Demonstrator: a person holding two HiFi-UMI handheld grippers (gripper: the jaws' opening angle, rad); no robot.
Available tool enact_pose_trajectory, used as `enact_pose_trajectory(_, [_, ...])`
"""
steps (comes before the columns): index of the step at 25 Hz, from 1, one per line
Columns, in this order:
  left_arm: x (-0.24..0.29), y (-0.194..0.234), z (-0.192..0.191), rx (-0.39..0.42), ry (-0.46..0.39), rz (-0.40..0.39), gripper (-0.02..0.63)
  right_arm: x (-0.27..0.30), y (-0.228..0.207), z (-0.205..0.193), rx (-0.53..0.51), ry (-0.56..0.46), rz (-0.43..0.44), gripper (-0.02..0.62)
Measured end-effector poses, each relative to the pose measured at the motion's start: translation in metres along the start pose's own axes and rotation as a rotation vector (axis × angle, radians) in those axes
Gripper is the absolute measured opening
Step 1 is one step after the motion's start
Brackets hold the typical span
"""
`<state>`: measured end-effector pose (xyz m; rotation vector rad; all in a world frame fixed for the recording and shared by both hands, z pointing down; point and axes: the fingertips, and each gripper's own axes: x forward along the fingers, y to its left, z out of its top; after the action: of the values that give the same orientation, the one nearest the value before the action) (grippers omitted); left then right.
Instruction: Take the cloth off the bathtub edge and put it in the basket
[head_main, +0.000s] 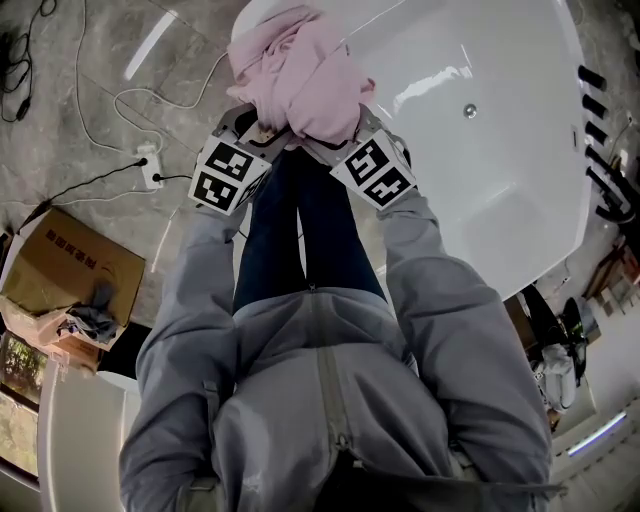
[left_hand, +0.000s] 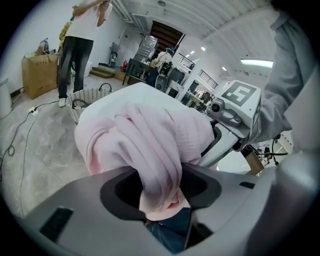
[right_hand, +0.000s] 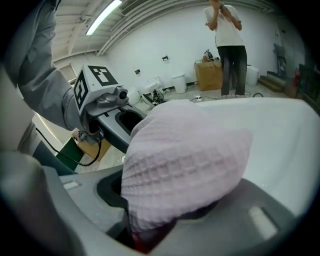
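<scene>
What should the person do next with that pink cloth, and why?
Probably lift the pink cloth clear and carry it toward the wicker basket, which stands on the floor beyond. Both the left tool and the right tool are clamped on the cloth, which is bunched at the bathtub edge.

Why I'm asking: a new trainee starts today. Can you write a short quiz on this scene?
1. True or false: the left gripper and the right gripper are both closed on the pink cloth.
2. In the left gripper view, the woven basket stands: A) on the floor; B) on a shelf; C) on a cardboard box.
3. In the head view, what white fixture lies right of the cloth?
Key: 1 true; 2 A; 3 the bathtub.
</scene>
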<state>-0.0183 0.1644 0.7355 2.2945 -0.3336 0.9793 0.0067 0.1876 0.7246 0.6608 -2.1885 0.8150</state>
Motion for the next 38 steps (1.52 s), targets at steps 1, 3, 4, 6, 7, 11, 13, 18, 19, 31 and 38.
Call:
enact_pose_trajectory(1, [-0.003,-0.003,0.004,0.011,-0.011,-0.003,0.194,-0.004,0.002,0.005,-0.023,-0.005,-0.006,0.216])
enact_pose_trajectory(3, [-0.012,-0.009,0.013,0.035,-0.035,-0.009,0.168,-0.013,0.007,0.017,-0.06,-0.019,-0.017,0.196])
enact_pose_trajectory(4, [-0.017,-0.011,0.018,0.045,-0.046,-0.012,0.164,-0.019,0.01,0.024,-0.07,-0.029,-0.024,0.192])
enact_pose_trajectory(6, [-0.03,-0.017,0.03,0.064,-0.074,-0.013,0.155,-0.032,0.014,0.037,-0.082,-0.047,-0.043,0.186])
enact_pose_trajectory(7, [-0.037,-0.019,0.037,0.072,-0.088,-0.009,0.152,-0.038,0.017,0.044,-0.089,-0.053,-0.053,0.185])
enact_pose_trajectory(11, [-0.067,-0.028,0.066,0.097,-0.147,0.023,0.147,-0.063,0.026,0.072,-0.122,-0.083,-0.084,0.181])
enact_pose_trajectory(13, [-0.082,-0.034,0.078,0.112,-0.175,0.038,0.146,-0.076,0.031,0.086,-0.144,-0.099,-0.097,0.181])
enact_pose_trajectory(18, [-0.122,-0.05,0.105,0.15,-0.235,0.075,0.144,-0.109,0.047,0.118,-0.197,-0.128,-0.136,0.18])
enact_pose_trajectory(19, [-0.129,-0.053,0.111,0.161,-0.246,0.083,0.144,-0.116,0.05,0.125,-0.203,-0.138,-0.143,0.179])
enact_pose_trajectory(31, [-0.218,-0.094,0.178,0.227,-0.362,0.188,0.143,-0.198,0.086,0.199,-0.329,-0.203,-0.164,0.179])
enact_pose_trajectory(38, [-0.271,-0.109,0.201,0.248,-0.436,0.267,0.141,-0.229,0.112,0.238,-0.402,-0.233,-0.152,0.179])
